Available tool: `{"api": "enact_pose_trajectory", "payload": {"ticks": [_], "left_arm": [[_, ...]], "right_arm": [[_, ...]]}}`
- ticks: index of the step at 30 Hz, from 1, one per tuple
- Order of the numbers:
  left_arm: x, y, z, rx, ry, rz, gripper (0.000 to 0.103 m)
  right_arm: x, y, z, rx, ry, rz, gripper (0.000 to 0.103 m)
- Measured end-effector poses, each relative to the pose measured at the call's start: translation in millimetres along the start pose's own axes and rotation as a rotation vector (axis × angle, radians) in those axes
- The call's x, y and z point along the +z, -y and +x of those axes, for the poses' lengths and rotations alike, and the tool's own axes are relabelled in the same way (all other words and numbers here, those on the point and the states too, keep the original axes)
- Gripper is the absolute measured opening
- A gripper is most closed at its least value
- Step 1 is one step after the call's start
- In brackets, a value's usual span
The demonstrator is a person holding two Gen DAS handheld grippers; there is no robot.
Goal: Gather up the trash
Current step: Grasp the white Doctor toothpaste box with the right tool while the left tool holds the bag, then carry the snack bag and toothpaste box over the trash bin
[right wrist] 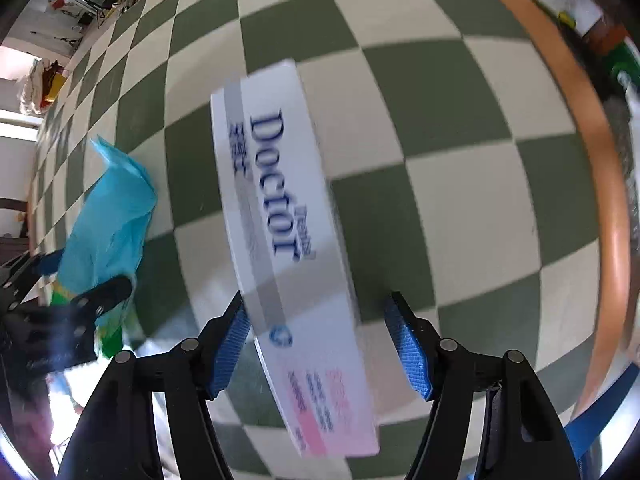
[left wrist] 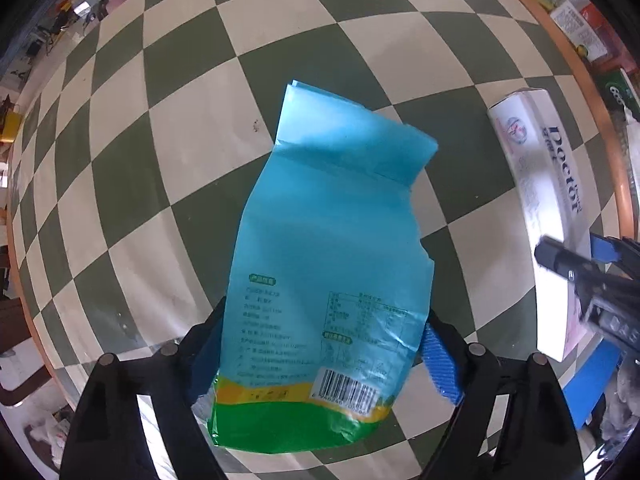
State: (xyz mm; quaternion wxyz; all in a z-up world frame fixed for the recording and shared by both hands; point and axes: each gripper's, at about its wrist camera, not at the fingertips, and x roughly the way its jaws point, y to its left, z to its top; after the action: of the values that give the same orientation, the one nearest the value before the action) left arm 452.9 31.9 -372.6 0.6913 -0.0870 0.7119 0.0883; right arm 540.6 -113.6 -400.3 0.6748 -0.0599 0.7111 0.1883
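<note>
A crumpled blue and green snack bag (left wrist: 328, 264) lies on the green-and-cream checkered table, between the fingers of my left gripper (left wrist: 320, 356); the jaws stand open around its lower part. The bag also shows at the left of the right wrist view (right wrist: 108, 216). A long white "Doctor" toothpaste box (right wrist: 288, 240) lies on the table between the open fingers of my right gripper (right wrist: 316, 344); the blue pads stand apart from its sides. The box also shows at the right of the left wrist view (left wrist: 548, 208), with the right gripper (left wrist: 592, 276) by it.
The table's wooden rim (right wrist: 584, 128) curves along the right. Beyond it stand boxes and packages (left wrist: 580, 24). A blue object (left wrist: 592, 384) lies near the box's near end. Room clutter lies far left, past the table edge.
</note>
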Motion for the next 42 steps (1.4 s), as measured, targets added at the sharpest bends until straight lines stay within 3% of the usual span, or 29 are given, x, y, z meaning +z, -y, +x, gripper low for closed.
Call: {"api": "enact_pose_trajectory", "payload": {"ticks": [1, 14, 20, 23, 24, 26, 31, 38, 42], "left_arm": [[-3, 1, -1, -0.001, 0.006, -0.010, 0.083], [-101, -67, -45, -0.061, 0.154, -0.158, 0.083], [-141, -98, -86, -0.081, 0.210, -0.185, 0.083], [-189, -116, -102, -0.112, 0.243, -0.204, 0.083], [-178, -90, -106, -0.118, 0.250, -0.206, 0.083], [-203, -89, -107, -0.141, 0.270, -0.211, 0.083], [-283, -103, -101, -0.192, 0.276, -0.227, 0.083], [-410, -133, -64, -0.251, 0.183, -0.299, 0.083], [-458, -147, -20, -0.261, 0.095, -0.361, 0.083]], "right_arm": [[0, -2, 0, -0.012, 0.017, -0.005, 0.052], [-35, -13, -36, 0.030, 0.103, -0.001, 0.051], [-81, -42, -66, 0.074, 0.134, -0.017, 0.051], [-119, -55, -77, 0.106, 0.147, -0.022, 0.051], [-133, -61, -80, 0.122, 0.151, -0.020, 0.051], [-164, -74, -85, 0.152, 0.161, -0.013, 0.051], [-255, -102, -90, 0.202, 0.187, 0.030, 0.051], [-403, -131, -78, 0.244, 0.135, 0.071, 0.051], [-467, -147, -38, 0.243, 0.038, 0.074, 0.051]]}}
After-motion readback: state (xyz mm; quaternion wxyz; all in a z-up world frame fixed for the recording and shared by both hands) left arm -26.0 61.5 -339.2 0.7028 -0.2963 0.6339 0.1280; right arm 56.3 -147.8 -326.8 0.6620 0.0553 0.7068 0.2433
